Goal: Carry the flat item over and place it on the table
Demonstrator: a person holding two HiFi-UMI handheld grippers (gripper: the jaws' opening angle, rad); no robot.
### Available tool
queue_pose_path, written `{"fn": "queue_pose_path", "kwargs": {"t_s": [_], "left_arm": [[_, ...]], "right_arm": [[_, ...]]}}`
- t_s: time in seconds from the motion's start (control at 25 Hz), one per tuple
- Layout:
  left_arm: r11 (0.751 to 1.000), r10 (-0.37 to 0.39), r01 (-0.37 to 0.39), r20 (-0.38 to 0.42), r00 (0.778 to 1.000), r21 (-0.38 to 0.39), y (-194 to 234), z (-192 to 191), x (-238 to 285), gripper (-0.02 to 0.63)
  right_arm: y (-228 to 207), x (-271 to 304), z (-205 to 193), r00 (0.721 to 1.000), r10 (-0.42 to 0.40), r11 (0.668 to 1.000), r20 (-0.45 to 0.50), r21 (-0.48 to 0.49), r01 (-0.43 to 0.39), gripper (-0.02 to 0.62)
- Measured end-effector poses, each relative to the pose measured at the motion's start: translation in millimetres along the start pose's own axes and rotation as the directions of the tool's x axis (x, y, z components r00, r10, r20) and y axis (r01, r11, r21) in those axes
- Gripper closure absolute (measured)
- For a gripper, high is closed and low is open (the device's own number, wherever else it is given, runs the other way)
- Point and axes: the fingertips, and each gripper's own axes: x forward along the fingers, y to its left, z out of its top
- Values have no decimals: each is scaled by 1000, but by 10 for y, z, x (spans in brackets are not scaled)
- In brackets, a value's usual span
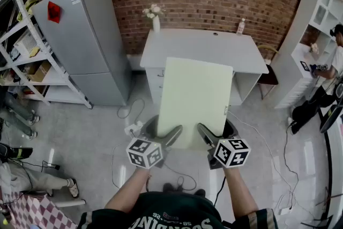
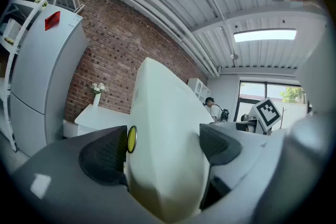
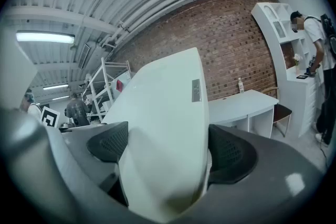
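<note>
A flat pale cream board point(image 1: 195, 99) is held level above the floor, its far edge over the front of the white table point(image 1: 203, 45). My left gripper point(image 1: 161, 130) grips the board's near edge on the left, and my right gripper point(image 1: 217, 131) grips it on the right. In the left gripper view the board point(image 2: 168, 134) fills the gap between the dark pads point(image 2: 105, 155). The right gripper view shows the same: the board point(image 3: 163, 128) wedged between both pads point(image 3: 228, 152), with the table point(image 3: 247, 102) beyond it.
A grey fridge point(image 1: 88, 40) and a white shelf rack point(image 1: 21, 35) stand at the left. On the table are a vase of flowers point(image 1: 155, 21) and a small bottle point(image 1: 241, 27). A white cabinet point(image 1: 316, 24), a person point(image 1: 327, 78) and a chair point(image 1: 268, 75) are at the right. Cables point(image 1: 128, 115) lie on the floor.
</note>
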Motion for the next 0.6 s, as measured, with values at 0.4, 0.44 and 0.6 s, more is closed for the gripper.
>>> {"fn": "queue_pose_path", "kwargs": {"t_s": [0.4, 0.44, 0.6], "left_arm": [[1000, -1, 1, -5, 1000, -8, 60, 2, -19, 175], [1000, -3, 3, -6, 1000, -9, 66, 1, -21, 175], [1000, -9, 9, -2, 1000, -7, 121, 35, -45, 175]], "right_arm": [[40, 50, 12, 1000, -6, 1000, 4, -4, 6, 121], [46, 53, 14, 1000, -7, 1000, 5, -8, 7, 121], [102, 93, 35, 1000, -10, 1000, 12, -21, 10, 121]]}}
